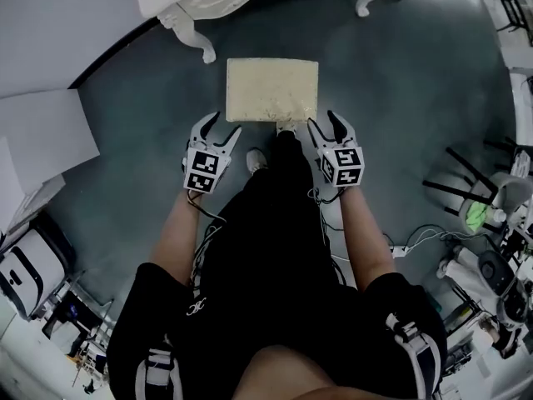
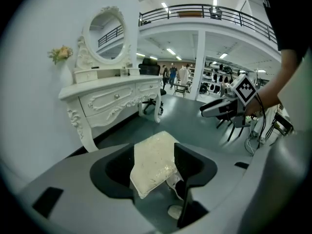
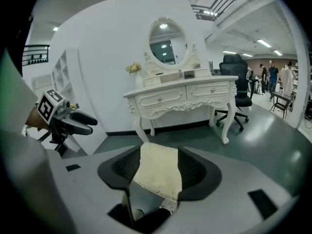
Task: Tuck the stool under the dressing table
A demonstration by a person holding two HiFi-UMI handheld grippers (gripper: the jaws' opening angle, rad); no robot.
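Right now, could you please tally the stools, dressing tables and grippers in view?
Stool: 1
Dressing table: 1
Grippers: 2 (left gripper, right gripper)
Total: 4

The head view is dim and bluish, with no sharp shadows on the dark grey-green floor [image 1: 125, 190]. The cream square cushioned stool [image 1: 272, 90] is its brightest patch, and the black clothing swallows detail. Straight lines bow strongly toward its edges. Both gripper views are far brighter, lit by rows of white ceiling strip lights [image 2: 170, 51], one reflected in the white-framed oval mirror [image 3: 168, 38]. Pale glare lies on the glossy floor at the right gripper view's right side. Their corners fall to black, the nearest foreground is soft, and the right gripper [image 2: 204, 112] looks smeared by motion.
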